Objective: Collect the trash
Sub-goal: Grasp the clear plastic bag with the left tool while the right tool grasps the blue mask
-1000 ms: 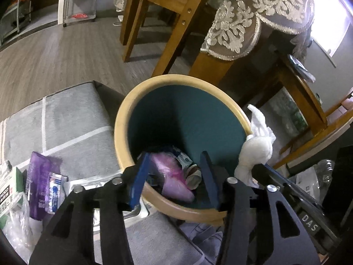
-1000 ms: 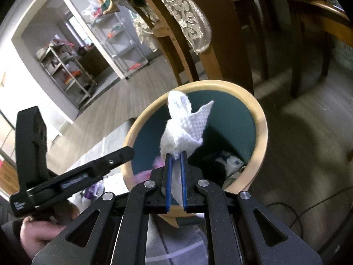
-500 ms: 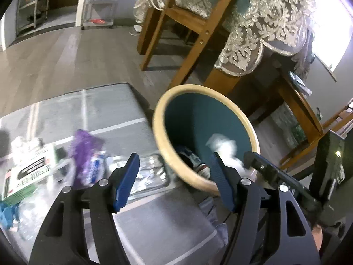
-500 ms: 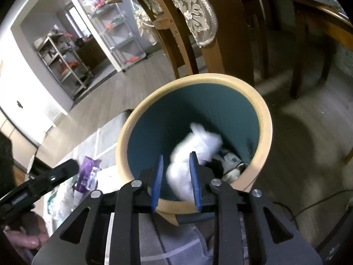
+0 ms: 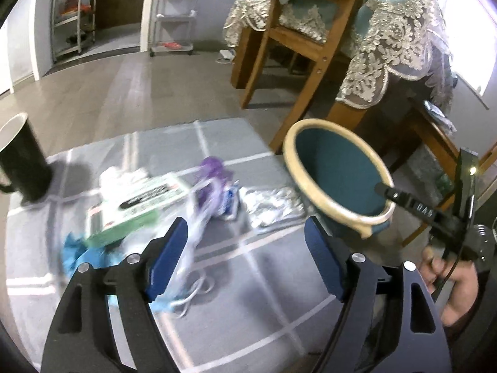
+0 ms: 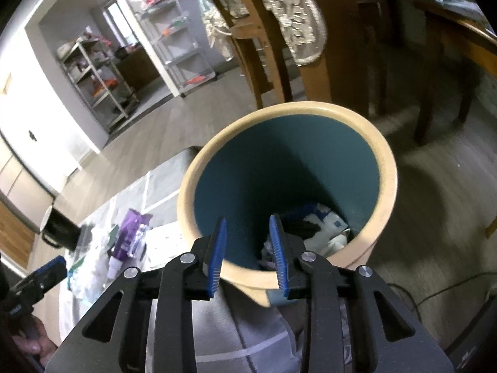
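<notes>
A teal bin with a cream rim [image 5: 329, 205] [image 6: 385, 168] stands beside a grey checked cloth [image 5: 248, 295]. Trash lies in its bottom [image 6: 323, 233]. On the cloth lie a green and white box [image 5: 133, 205], a purple wrapper [image 5: 211, 180] [image 6: 132, 230], a silver foil pack [image 5: 273, 208], blue plastic [image 5: 74, 251] and a clear bag [image 5: 192, 248]. My left gripper [image 5: 245, 258] is open and empty above the cloth. My right gripper [image 6: 248, 251] is open and empty over the bin's near rim; its body shows in the left wrist view [image 5: 419, 211].
A black mug [image 5: 21, 161] [image 6: 59, 227] stands at the cloth's far left. Wooden chairs with lace covers [image 5: 310, 40] and a table stand behind the bin. Metal shelving [image 6: 102, 77] stands at the back across the wood floor.
My right gripper opened and let go of the white tissue, which fell into the bin. My left gripper swung left from the bin to above the litter on the cloth.
</notes>
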`<state>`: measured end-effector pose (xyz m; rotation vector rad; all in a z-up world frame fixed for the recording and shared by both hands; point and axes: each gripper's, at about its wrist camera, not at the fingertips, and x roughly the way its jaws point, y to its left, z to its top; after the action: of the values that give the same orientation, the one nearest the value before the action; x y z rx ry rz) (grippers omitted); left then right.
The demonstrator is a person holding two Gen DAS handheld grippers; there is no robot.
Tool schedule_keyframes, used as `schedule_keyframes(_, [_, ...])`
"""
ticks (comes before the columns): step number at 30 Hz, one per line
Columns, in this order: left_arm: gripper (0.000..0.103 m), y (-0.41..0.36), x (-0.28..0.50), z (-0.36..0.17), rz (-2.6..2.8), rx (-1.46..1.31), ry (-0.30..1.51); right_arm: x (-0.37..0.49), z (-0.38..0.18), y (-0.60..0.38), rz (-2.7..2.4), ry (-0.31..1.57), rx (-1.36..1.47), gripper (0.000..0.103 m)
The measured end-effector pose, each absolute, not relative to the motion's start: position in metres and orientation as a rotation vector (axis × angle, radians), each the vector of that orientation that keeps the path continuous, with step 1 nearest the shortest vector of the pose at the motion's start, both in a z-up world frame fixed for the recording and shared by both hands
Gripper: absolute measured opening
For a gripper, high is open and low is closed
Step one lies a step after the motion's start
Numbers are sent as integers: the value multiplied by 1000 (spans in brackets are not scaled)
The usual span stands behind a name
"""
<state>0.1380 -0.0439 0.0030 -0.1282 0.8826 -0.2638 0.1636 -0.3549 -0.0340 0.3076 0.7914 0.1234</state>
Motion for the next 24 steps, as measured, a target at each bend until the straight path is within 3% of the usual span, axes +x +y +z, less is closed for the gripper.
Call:
schedule_keyframes(10, [76,-19,128,-21,-166,-70,909,153,-31,-330,188,800,236,31])
schedule_keyframes(15, [66,-19,139,-37,-122,10,943,148,-27,-321,213,797,208,31])
schedule_keyframes(18, [54,-19,143,-43,-112,50,957,146,-26,-313,234,800,184,31])
schedule_keyframes(22, [20,-16,143,-46,-101,67,975,142,-24,-300,263,806,161,31])
schedule_keyframes(24, [14,-14,139,-44,-110,66,973,140,-24,-294,277,812,147,31])
